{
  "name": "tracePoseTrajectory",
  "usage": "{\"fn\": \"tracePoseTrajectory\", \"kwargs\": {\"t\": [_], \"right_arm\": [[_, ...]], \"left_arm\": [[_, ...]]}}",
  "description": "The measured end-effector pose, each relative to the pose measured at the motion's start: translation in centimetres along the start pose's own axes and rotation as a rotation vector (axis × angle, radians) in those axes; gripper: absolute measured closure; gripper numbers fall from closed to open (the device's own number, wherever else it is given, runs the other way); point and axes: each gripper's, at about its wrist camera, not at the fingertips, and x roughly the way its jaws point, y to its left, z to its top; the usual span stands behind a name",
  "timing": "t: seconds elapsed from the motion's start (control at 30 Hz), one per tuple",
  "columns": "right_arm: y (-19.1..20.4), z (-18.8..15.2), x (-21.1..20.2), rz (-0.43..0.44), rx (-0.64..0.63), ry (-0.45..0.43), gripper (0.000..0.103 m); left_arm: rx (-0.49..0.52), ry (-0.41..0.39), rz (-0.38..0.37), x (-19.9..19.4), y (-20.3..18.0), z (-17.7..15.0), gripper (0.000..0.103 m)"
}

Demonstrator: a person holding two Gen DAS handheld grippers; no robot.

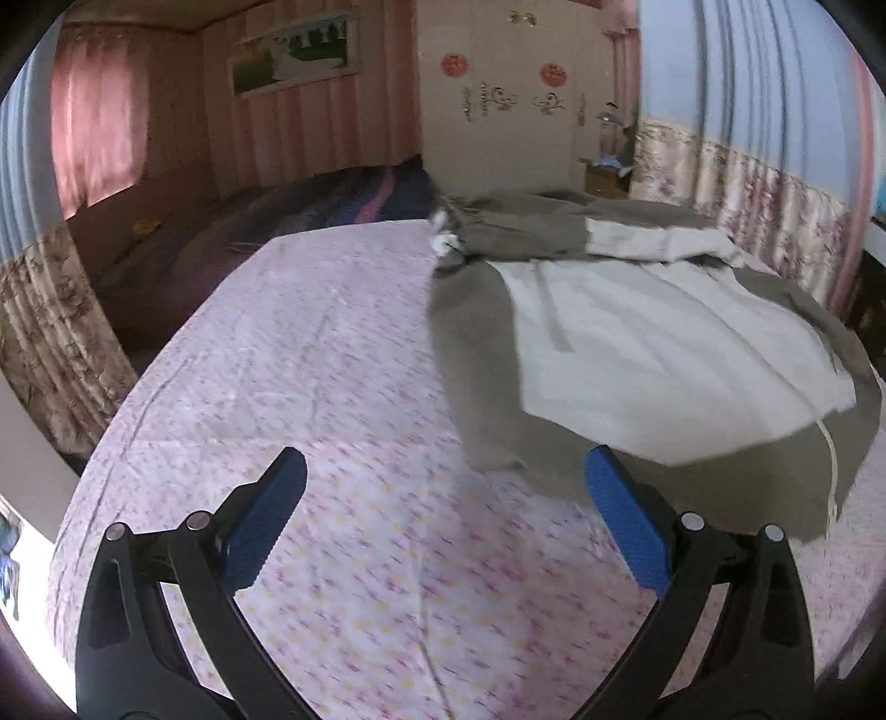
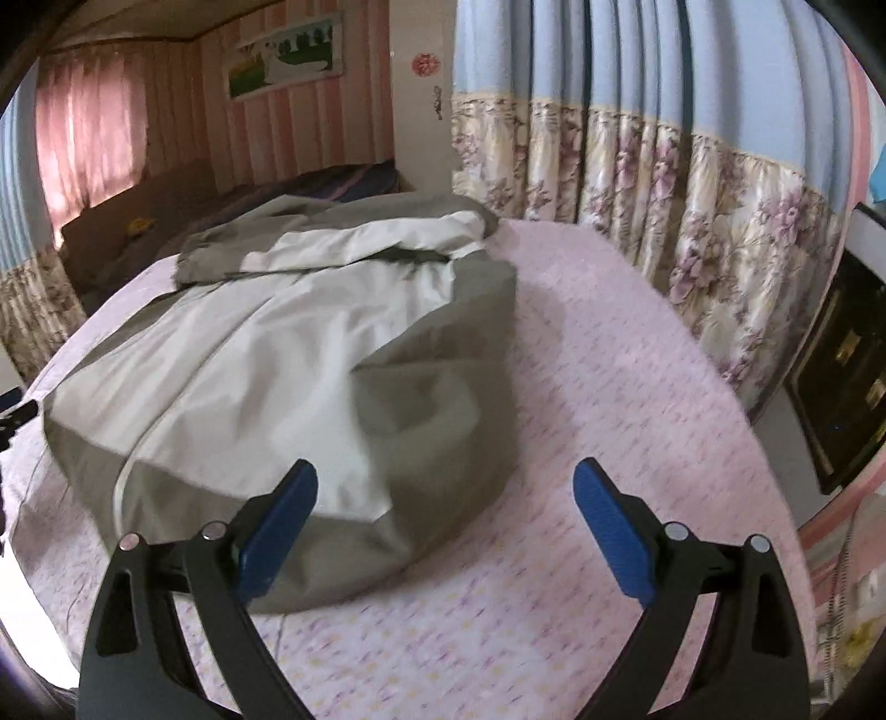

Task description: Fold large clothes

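The coat [image 2: 310, 354] lay spread on the bed, olive-grey outside with its pale lining turned up across most of the top. In my right view it filled the left and middle of the sheet [image 2: 609, 343], its near hem bunched into a rounded olive fold just ahead of my left-hand finger. A thin white cord ran along the near left edge. In my left view the coat [image 1: 637, 343] sat on the right half of the bed, with the lining on top and an olive flap hanging toward the near right corner; a white cord trailed down that flap. At the coat's far end a small white tuft showed, too blurred to name.

My right gripper [image 2: 446, 529] hovered with its blue pads [image 2: 609, 531] spread wide, holding nothing; the left pad overlapped the coat's hem in the picture, though I could not tell if it touched. My left gripper [image 1: 446, 520] was likewise wide apart and empty, over the bare pink-flecked sheet [image 1: 310, 354], its right pad just beside the coat's edge.

Beyond the bed stood a floral curtain [image 2: 692, 194], a white wardrobe [image 1: 520, 94] with red stickers, a dark quilt [image 1: 310, 210] and a framed picture [image 1: 293, 50] on the striped wall.
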Motion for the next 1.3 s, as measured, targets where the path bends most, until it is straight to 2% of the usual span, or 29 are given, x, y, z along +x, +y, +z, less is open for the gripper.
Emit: {"fn": "tracePoseTrajectory", "kwargs": {"t": [0.1,0.17,0.2,0.27,0.3,0.33,0.4,0.43,0.5,0.53,0.57,0.6,0.63,0.73,0.87,1.0,1.03,1.07,1.1,1.13,1.17,1.2,1.23,1.3], "right_arm": [[-0.2,-0.4,1.3,-0.002,0.027,0.018,0.009],[-1.1,-0.3,2.7,0.015,0.097,0.034,0.009],[-1.4,-0.2,3.4,0.024,0.117,0.048,0.009],[-1.6,-0.1,4.6,0.017,0.127,0.061,0.012],[-1.6,0.0,5.2,0.026,0.133,0.078,0.029],[-1.6,0.1,5.7,0.048,0.144,0.093,0.056],[-1.7,0.1,6.1,0.064,0.158,0.095,0.076],[-1.7,0.2,6.2,0.072,0.16,0.097,0.082],[-1.7,0.5,6.1,0.099,0.18,0.094,0.088],[-1.7,0.7,5.8,0.114,0.195,0.092,0.091],[-1.8,1.0,5.5,0.13,0.203,0.085,0.092],[-1.8,1.6,4.8,0.148,0.209,0.065,0.094],[-1.9,2.2,4.0,0.169,0.219,0.04,0.094],[-1.6,4.9,1.4,0.193,0.213,-0.039,0.096],[-1.3,8.9,-1.3,0.217,0.208,-0.119,0.096],[-1.0,13.6,-1.3,0.149,0.193,-0.133,0.092],[-1.0,14.5,-0.8,0.135,0.188,-0.126,0.085],[-1.0,15.4,-0.1,0.113,0.192,-0.123,0.08],[-1.1,16.2,0.9,0.083,0.194,-0.115,0.071],[-0.9,16.8,1.9,0.074,0.19,-0.101,0.061],[-0.9,17.2,3.0,0.072,0.184,-0.076,0.054],[-0.8,17.5,4.2,0.066,0.185,-0.059,0.037],[-0.9,17.5,4.9,0.062,0.191,-0.06,0.02],[-0.9,17.0,6.2,0.056,0.179,-0.05,0.014]], "left_arm": [[0.053,0.012,-0.021,0.9,-1.4,0.0,0.003],[0.061,0.059,-0.047,2.4,-2.0,0.4,0.003],[0.046,0.103,-0.052,3.6,-2.2,0.7,0.003],[0.002,0.126,-0.099,4.7,-2.4,1.0,0.003],[-0.018,0.146,-0.125,5.6,-2.6,1.3,0.003],[-0.028,0.157,-0.133,6.1,-2.8,1.5,0.003],[-0.027,0.165,-0.161,7.0,-3.5,1.8,0.005],[-0.024,0.161,-0.171,7.2,-3.9,1.9,0.008],[-0.013,0.165,-0.193,7.9,-4.7,2.2,0.036],[-0.009,0.159,-0.182,8.0,-4.9,2.4,0.041],[-0.009,0.151,-0.184,8.0,-4.9,2.6,0.058],[-0.02,0.147,-0.209,7.9,-4.8,3.1,0.068],[-0.042,0.138,-0.233,7.5,-4.5,3.6,0.071],[-0.026,0.085,-0.232,6.1,-4.6,5.6,0.08],[-0.017,-0.025,-0.228,2.6,-4.2,11.0,0.084],[0.013,-0.099,-0.193,0.4,-3.8,15.6,0.084],[0.026,-0.107,-0.176,0.4,-3.8,16.7,0.082],[0.034,-0.108,-0.152,0.9,-3.8,17.9,0.075],[0.041,-0.111,-0.122,1.4,-3.8,18.7,0.06],[0.049,-0.144,-0.021,2.4,-3.7,19.8,0.05],[0.055,-0.146,0.091,3.7,-3.5,20.6,0.016],[0.054,-0.128,0.125,4.8,-3.3,21.0,0.005],[0.042,-0.105,0.124,6.2,-2.9,21.4,0.007],[0.012,-0.074,0.105,8.1,-2.0,21.2,0.008]]}}
